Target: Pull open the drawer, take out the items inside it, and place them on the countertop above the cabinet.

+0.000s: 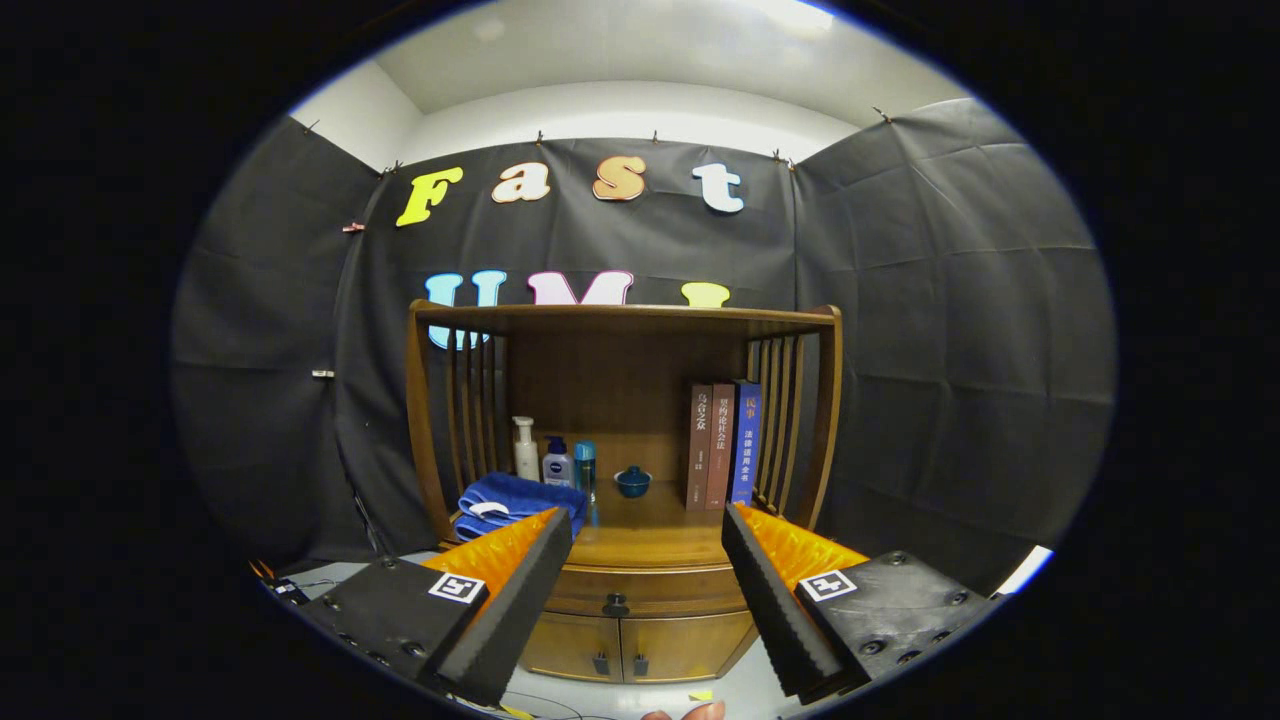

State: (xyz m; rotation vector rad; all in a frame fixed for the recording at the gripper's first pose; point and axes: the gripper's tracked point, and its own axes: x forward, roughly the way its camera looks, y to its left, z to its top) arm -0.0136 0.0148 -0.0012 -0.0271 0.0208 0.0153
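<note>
Hand-held gripper (647, 590): I read it as spread wide, nothing between the fingers (520, 590), which sit apart from every object. I judge it is held back and level so that the drawer falls in the gap for an approach.

Drawer (650, 590): closed, a curved wooden front just below the tabletop, seen between the fingers and beyond them. Knob (616, 604): small, dark, on the front, nearer the left finger. Contents hidden; task not yet begun, by my reading.

Cabinet (625, 650): two lower doors under the drawer, both shut, each with a small dark pull.

Tabletop (650, 540): wood, under a slatted hutch with a top shelf. Its middle is bare, and I take that as the place for the drawer's items.

On it, left to right:
- Towel (515, 500), blue, folded, just beyond the left finger.
- Bottles (555, 460), three, upright at the back.
- Bowl (632, 481), small, blue, near centre.
- Books (722, 445), three, upright against the right slats.

Room: black cloth walls, white ceiling, pale floor under the cabinet with a cable on it.
</note>
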